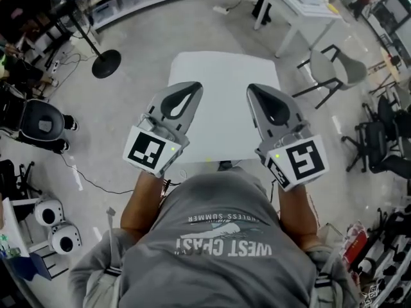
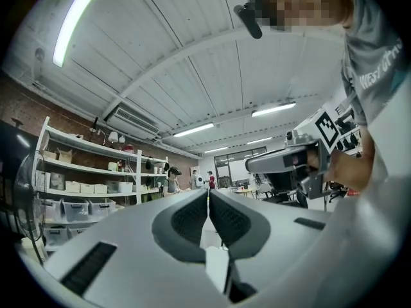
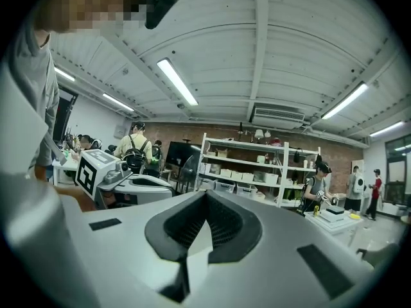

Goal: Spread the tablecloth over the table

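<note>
- While the left gripper (image 1: 191, 85) is held out level in front of the person, its jaws are pressed together, the ribbed pads (image 2: 192, 217) meeting along a thin seam in the left gripper view.
- The right gripper (image 1: 252, 88) is likewise closed tight, its pads (image 3: 221, 220) meeting at the tip in the right gripper view. No fabric shows pinched at either tip.
- Low in the gap behind each pair of pads a pale patch shows; what it is cannot be told.
- Both grippers sit side by side, apart, with their marker cubes (image 1: 149, 151) nearest the person's grey shirt (image 1: 225, 255).
- Below and ahead of the tips lies the white table (image 1: 225, 66). Whether its white surface is the tablecloth or the bare top cannot be told.
- Around the table, a black round lamp base (image 1: 106, 63) stands on the floor to the left, a grey chair (image 1: 334, 66) to the right, and a white desk (image 1: 302, 5) beyond.
- White shelving (image 3: 257, 165) with bins lines the brick wall.
</note>
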